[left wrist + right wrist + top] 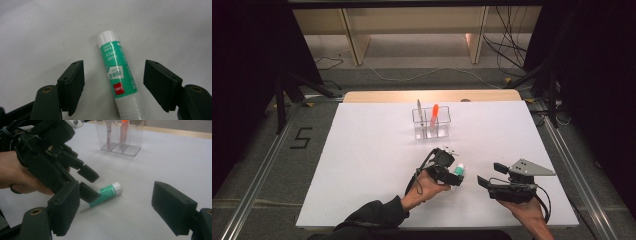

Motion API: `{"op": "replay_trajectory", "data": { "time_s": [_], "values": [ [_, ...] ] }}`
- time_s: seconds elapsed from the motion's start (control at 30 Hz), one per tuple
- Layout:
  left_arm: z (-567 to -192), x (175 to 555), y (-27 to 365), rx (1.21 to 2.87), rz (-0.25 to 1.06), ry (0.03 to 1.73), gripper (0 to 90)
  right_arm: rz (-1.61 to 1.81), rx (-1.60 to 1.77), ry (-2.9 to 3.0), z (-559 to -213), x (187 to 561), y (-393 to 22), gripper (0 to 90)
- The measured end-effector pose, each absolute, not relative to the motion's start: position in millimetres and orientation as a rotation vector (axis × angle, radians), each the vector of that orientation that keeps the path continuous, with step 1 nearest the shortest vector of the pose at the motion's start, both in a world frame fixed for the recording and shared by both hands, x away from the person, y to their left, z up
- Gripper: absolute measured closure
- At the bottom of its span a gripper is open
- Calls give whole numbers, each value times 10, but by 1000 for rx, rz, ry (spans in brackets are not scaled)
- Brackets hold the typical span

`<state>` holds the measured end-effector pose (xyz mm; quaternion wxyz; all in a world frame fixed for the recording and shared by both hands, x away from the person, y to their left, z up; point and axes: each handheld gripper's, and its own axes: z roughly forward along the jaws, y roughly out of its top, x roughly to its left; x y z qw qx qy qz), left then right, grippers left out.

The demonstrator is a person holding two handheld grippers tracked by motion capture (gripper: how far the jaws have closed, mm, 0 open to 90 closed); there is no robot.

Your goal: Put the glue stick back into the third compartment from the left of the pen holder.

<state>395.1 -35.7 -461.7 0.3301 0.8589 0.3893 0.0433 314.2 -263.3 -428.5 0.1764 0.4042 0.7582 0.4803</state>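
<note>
The glue stick lies flat on the tabletop, straddled for pickup by the open left tool; the right tool is held open nearby.

Left gripper tilts down, jaws apart; right gripper seems roughly level, jaws wide
</note>
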Motion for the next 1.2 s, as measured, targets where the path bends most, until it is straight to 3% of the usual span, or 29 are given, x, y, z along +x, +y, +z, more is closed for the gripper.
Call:
{"op": "replay_trajectory", "data": {
  "time_s": [1.2],
  "values": [
    [-4714, 3985, -548, 2351, 126, 1016, 520, 1356, 1134, 2156, -4289, 3138, -2613, 236]
  ]
}}
